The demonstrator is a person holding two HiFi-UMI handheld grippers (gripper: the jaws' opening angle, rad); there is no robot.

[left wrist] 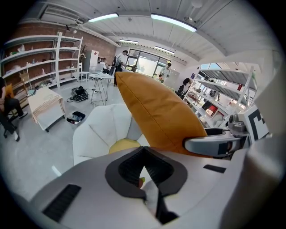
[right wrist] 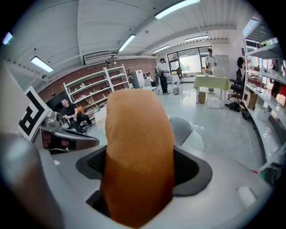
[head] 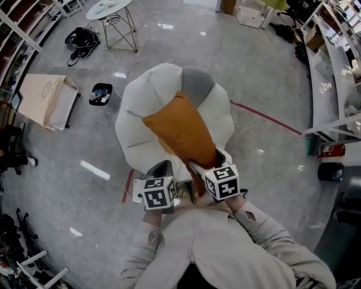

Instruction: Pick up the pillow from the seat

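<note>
The orange pillow (head: pixel 180 132) is up off the white seat (head: pixel 141 107), held at its near end by the right gripper (head: pixel 207 162). The right gripper view shows both jaws pressed into the fabric from either side, with the pillow bulging out between them. From there it slants up and away over the seat, and its far corner looks clear of the cushions (the left gripper view shows this best). A small yellow cushion (left wrist: pixel 124 145) lies on the seat beneath it.

The left gripper (head: pixel 161 169) hangs just beside the right one, at the seat's front edge. Its jaws are together with nothing in them.

On the grey floor (head: pixel 265 79) well to the left are a black tray (head: pixel 101 94) holding bottles, a pale woven box (head: pixel 48 100) and a little wire-legged table (head: pixel 115 17).
</note>
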